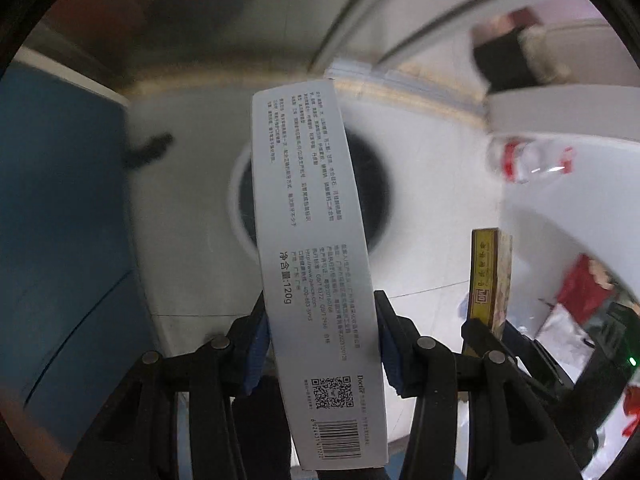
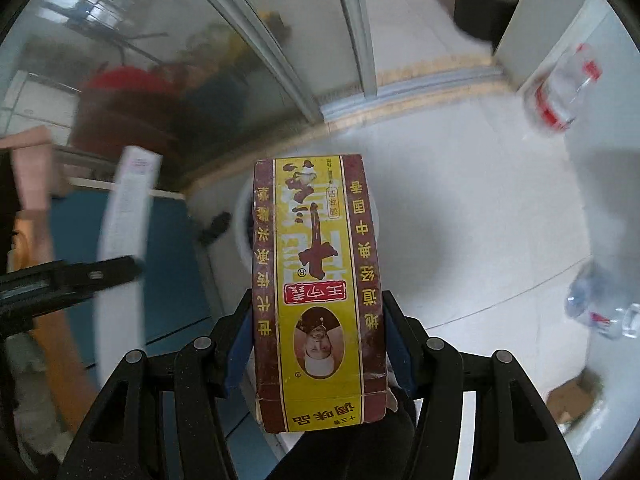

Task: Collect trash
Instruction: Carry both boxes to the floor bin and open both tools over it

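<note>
My left gripper (image 1: 320, 316) is shut on a long white toothpaste box (image 1: 312, 248) with printed text and a barcode, held in the air. My right gripper (image 2: 320, 316) is shut on a yellow and brown seasoning box (image 2: 316, 280), also held up. Below both boxes on the floor stands a round white bin with a dark inside (image 1: 376, 184), partly hidden behind the boxes; it also shows in the right wrist view (image 2: 242, 220). The seasoning box (image 1: 490, 276) and the right gripper show at the right of the left wrist view; the toothpaste box (image 2: 124, 216) shows at the left of the right wrist view.
A crushed clear bottle with a red label (image 2: 560, 92) lies on a white surface at the right, another clear bottle (image 2: 600, 304) lower down. A blue cabinet (image 1: 60, 220) stands at the left. A glass sliding door (image 2: 160, 60) runs behind. Red wrappers (image 1: 584, 288) lie at the right.
</note>
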The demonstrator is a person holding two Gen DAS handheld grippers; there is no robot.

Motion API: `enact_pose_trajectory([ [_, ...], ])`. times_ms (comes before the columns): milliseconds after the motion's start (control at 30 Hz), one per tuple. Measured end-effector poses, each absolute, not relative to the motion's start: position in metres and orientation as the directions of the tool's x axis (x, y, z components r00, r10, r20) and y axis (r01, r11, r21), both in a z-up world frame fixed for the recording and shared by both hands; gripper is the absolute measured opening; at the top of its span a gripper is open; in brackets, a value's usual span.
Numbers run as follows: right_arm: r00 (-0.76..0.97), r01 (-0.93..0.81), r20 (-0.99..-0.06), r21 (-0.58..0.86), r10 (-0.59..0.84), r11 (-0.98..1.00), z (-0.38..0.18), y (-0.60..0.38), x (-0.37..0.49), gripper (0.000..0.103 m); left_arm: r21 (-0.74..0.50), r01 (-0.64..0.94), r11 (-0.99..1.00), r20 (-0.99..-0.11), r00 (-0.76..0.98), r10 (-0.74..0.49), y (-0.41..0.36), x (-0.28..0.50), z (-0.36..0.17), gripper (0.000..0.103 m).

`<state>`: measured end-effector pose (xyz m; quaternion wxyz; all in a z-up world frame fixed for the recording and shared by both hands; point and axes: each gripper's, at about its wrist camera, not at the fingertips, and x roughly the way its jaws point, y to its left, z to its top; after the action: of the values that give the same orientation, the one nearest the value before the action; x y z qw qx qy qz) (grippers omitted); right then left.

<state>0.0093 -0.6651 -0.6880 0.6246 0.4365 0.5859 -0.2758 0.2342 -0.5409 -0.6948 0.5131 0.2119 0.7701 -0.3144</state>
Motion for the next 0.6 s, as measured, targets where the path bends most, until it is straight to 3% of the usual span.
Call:
enact_pose_trajectory([
  [133,0.145,0.840,-0.956,0.254,0.254,0.480,-0.781,-0.673,0.017,0.061,-0.254,0.658,0.708,-0.908,-0.415,0.060,-0.561,0.226,-0.777,0.047],
  [167,0.137,0.838,-0.955,0.253,0.262,0.483,-0.794,-0.674,0.020,0.062,-0.250,0.658,0.711,-0.906,-0.417,0.067,-0.563,0.228,-0.792,0.061],
  [200,0.137,0.838,-0.955,0.253,0.262,0.483,-0.794,-0.674,0.020,0.062,-0.251,0.652,0.715,-0.906,-0.418,0.063,-0.568,0.229,-0.798,0.085],
  [267,0.103,0.832,-0.952,0.240,0.287,0.501,-0.822,-0.672,0.029,0.069,-0.248,0.629,0.737,-0.911,-0.409,0.042,-0.566,0.236,-0.805,0.099],
  [300,0.096,0.831,-0.945,0.250,0.314,0.497,-0.839,-0.672,0.033,0.078,-0.245,0.619,0.746,-0.915,-0.403,0.033,-0.564,0.238,-0.802,0.099],
  [333,0.100,0.831,-0.945,0.251,0.310,0.497,-0.842,-0.674,0.032,0.097,-0.239,0.613,0.753,-0.921,-0.388,0.024,-0.561,0.242,-0.802,0.099],
  [367,0.107,0.829,-0.949,0.250,0.296,0.500,-0.841,-0.674,0.033,0.103,-0.224,0.614,0.757,-0.931,-0.365,0.021,-0.556,0.247,-0.800,0.099],
  [600,0.055,0.807,-0.990,0.121,0.131,0.578,-0.814,-0.667,0.037,0.103,0.027,0.707,0.707,-1.000,0.015,0.023,-0.533,0.238,-0.751,0.099],
])
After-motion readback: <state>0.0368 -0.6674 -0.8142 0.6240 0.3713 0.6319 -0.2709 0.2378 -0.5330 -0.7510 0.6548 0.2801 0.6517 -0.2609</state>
